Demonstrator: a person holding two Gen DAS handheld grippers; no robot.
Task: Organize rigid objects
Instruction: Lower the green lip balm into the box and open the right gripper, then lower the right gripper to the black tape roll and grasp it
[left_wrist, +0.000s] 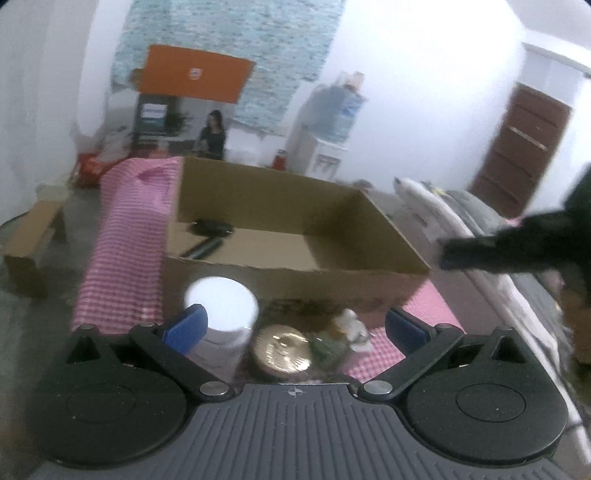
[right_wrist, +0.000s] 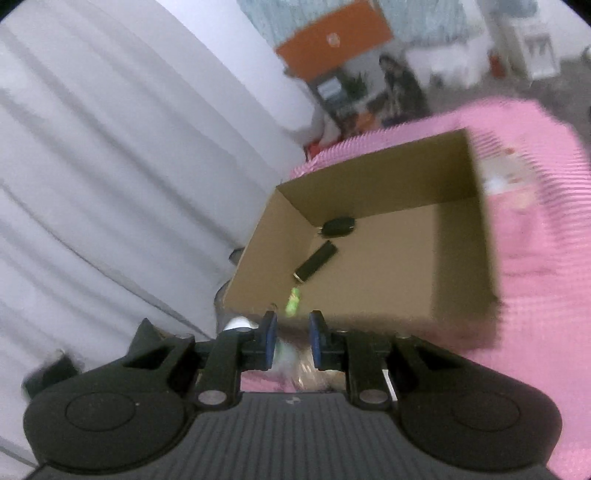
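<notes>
No text could be read anywhere. The orange sign (left_wrist: 195, 74) in the upper left of the left wrist view carried a small pale emblem, too blurred to make out, and dark print on the cardboard box (left_wrist: 295, 291) front wall was smeared beyond reading.

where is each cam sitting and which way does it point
Left wrist: sits on the left gripper, low over the pink cloth, facing the cardboard box side-on; its open blue fingers show.
Right wrist: sits on the right gripper, higher, tilted down into the box; its narrowly parted fingers show.
Both see the box and the two black items inside.
</notes>
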